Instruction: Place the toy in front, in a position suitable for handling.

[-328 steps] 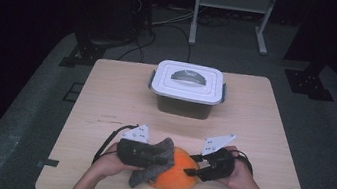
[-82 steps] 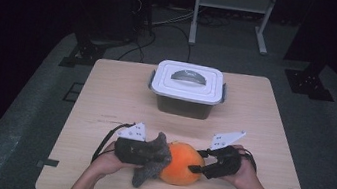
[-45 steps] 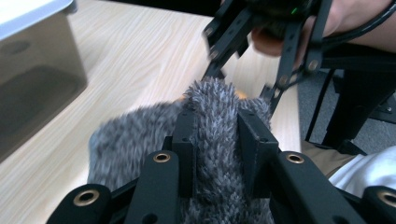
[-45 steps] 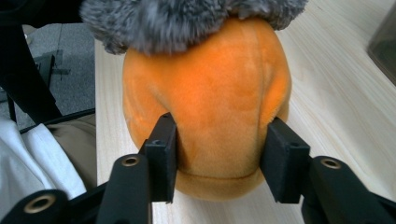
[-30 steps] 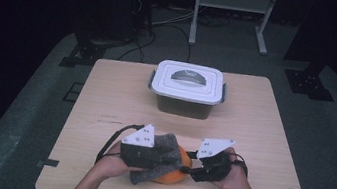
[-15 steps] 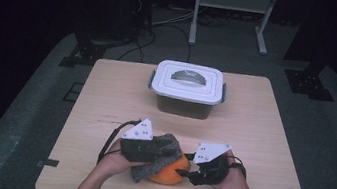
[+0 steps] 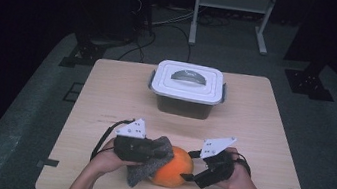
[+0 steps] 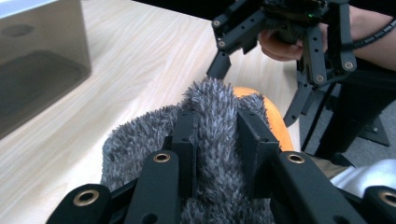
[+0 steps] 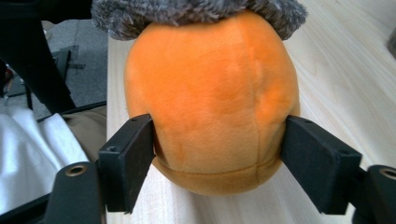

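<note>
An orange plush ball [image 7: 176,170] lies near the table's front edge. A grey fuzzy cloth [image 7: 145,167] is draped over its left top. My left gripper [image 7: 160,152] is shut on a fold of that cloth [image 8: 140,144], with both black pads pinching the pile over the ball [image 8: 275,121]. My right gripper [image 7: 186,165] comes in from the right. Its jaws have just been opening and now stand wide on either side of the ball [image 9: 210,93], pads at its flanks without squeezing it. The cloth's edge [image 9: 187,11] hangs over the ball's far side.
A closed box with a white lid [image 7: 188,79] stands at the back middle of the wooden table [image 7: 253,122]. The table's front edge lies just below both hands. The floor around is dark, with stands and cables.
The left gripper has shifted slightly left and toward the front edge with the cloth. The right gripper's jaws have spread wider around the orange ball.
</note>
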Demonstrator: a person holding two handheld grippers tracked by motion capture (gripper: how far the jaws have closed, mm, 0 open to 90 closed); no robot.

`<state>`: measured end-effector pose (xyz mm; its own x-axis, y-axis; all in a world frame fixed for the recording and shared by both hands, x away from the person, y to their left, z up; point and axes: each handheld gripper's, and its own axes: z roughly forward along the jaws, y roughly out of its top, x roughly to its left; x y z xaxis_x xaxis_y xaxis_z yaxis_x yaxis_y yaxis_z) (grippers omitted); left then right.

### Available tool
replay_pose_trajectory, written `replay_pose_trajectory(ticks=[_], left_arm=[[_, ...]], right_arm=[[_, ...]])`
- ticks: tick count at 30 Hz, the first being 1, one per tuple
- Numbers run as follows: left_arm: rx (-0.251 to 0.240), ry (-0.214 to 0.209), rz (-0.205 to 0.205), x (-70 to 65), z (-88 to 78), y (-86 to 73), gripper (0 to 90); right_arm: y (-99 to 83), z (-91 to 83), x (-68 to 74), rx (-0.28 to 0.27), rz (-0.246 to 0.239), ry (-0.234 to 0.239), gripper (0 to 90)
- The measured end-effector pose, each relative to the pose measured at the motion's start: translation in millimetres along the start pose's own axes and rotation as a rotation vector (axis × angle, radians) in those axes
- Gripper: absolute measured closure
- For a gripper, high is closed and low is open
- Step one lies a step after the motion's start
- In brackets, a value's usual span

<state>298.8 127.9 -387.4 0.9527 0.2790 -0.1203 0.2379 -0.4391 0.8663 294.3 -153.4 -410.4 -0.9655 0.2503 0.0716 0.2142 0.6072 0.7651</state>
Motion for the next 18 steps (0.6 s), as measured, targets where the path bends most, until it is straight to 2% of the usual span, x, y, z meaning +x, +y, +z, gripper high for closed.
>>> replay_pose_trajectory(ticks=[4, 7, 8, 10, 11, 13, 16, 18], left_arm=[[0.012, -0.028, 0.009, -3.9, 3.4, 0.7, 70.1], [0.013, -0.033, 0.017, -6.6, 7.4, 2.9, 69.9], [0.013, -0.035, 0.019, -7.3, 8.3, 3.5, 69.9], [-0.006, -0.042, 0.025, -8.9, 9.0, 5.4, 69.9], [-0.019, -0.053, 0.033, -10.3, 9.2, 6.9, 70.0], [-0.040, -0.072, 0.045, -14.7, 11.2, 10.6, 69.9], [-0.028, -0.052, 0.060, -19.0, 15.6, 13.1, 69.9], [-0.031, -0.035, 0.050, -16.2, 14.2, 11.7, 70.0]], right_arm=[[-1.0, -4.9, 1.7, -0.020, 0.021, 0.028, 23.5], [-0.9, -0.4, 2.6, -0.015, 0.025, 0.038, 23.6], [-0.8, 2.3, 3.2, -0.010, 0.023, 0.038, 26.7], [-0.3, 4.7, 5.4, -0.011, 0.002, 0.027, 36.2], [1.1, 4.7, 8.0, -0.014, -0.024, 0.016, 39.5], [4.7, 4.0, 12.9, -0.029, -0.049, 0.004, 42.9], [9.1, 6.2, 23.0, -0.015, -0.117, -0.022, 47.8], [8.4, 4.2, 22.9, -0.009, -0.130, -0.036, 51.9]])
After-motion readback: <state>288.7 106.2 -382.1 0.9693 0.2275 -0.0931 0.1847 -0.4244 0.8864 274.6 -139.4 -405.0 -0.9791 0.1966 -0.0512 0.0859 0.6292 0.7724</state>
